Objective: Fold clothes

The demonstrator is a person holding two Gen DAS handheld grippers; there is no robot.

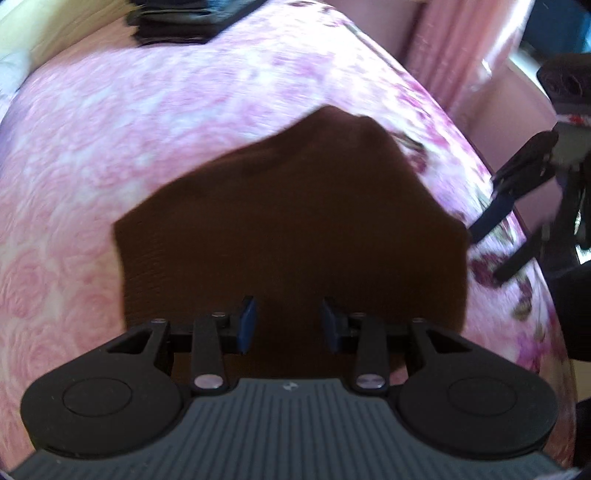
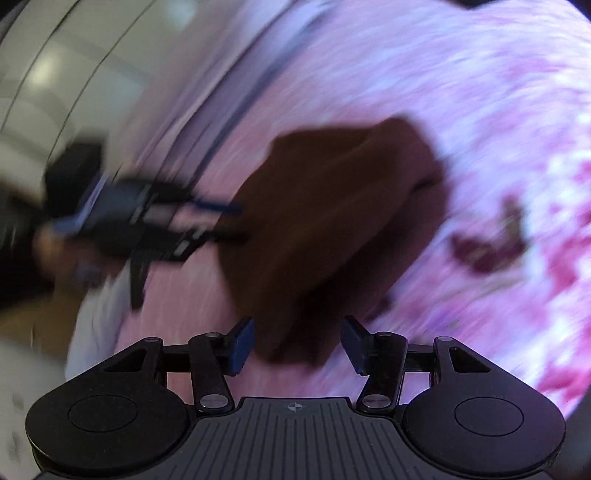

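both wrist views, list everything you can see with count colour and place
dark brown folded cloth garment: one, dark brown, lying flat on the bedspread, straight ahead of both grippers
pink floral quilted bedspread: one, pink and white with magenta flowers, covering the bed under the garment
pile of dark folded clothes: one pile, black and grey, far end of the bed
pink curtain: one, pink, beyond the bed at upper right of the left wrist view
white panelled surface: one, white, upper left of the right wrist view
left gripper: one, black with blue pads, jaws apart, nothing gripped
right gripper: one, black with blue pads, jaws apart, nothing gripped
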